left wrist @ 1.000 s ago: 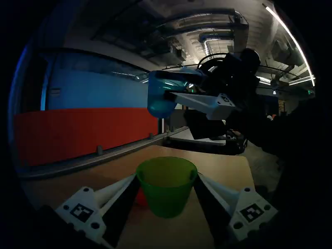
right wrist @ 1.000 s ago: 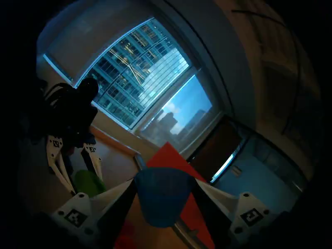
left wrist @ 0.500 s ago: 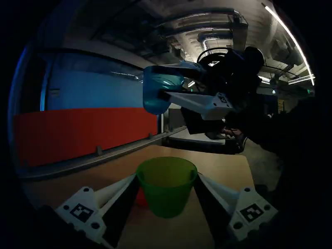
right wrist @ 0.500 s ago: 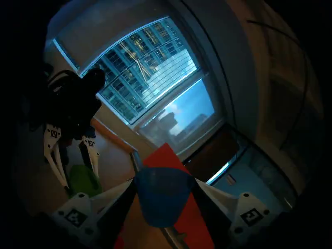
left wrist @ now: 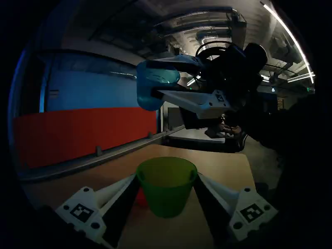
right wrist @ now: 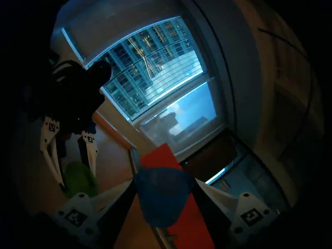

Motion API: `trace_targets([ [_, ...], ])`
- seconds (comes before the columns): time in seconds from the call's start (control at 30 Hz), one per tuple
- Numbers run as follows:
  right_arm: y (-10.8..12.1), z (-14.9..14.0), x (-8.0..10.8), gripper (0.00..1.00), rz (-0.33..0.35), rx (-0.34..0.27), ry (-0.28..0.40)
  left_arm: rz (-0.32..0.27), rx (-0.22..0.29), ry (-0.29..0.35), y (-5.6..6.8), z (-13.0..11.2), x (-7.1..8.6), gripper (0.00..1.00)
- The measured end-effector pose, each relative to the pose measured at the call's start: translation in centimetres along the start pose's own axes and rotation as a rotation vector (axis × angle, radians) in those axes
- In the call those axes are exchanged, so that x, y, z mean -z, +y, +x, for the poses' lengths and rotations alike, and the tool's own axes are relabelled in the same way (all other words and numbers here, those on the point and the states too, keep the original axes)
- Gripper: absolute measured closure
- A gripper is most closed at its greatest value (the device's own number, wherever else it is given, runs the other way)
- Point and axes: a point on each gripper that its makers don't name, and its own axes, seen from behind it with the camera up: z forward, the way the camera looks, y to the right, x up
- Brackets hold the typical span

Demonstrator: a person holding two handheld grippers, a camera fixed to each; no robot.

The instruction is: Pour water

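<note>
Cups: two, a green cup and a blue cup.
Grippers: two, a left gripper and a right gripper, two fingers on each.
Small red thing behind the green cup: one.
Table: one.

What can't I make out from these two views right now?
Water level in the blue cup: right gripper view faces its outer wall; left gripper view is too dim.
Contents of the green cup: its interior is dark in left gripper view.
Identity of the red object: mostly hidden behind the green cup, left gripper view.
</note>
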Motion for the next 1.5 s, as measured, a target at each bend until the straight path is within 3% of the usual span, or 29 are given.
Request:
trace_targets([
  [0.5, -0.3, 1.4, -1.1, 0.08, 0.001, 0.114, -0.003, -0.007, -0.004, 0.0, 0.1, 0.0, -0.1, 0.14],
  [1.5, 0.1, 1.6, -2.1, 0.08, -0.003, 0.241, -0.016, -0.001, -0.005, 0.003, -0.3, -0.1, 0.1, 0.14],
])
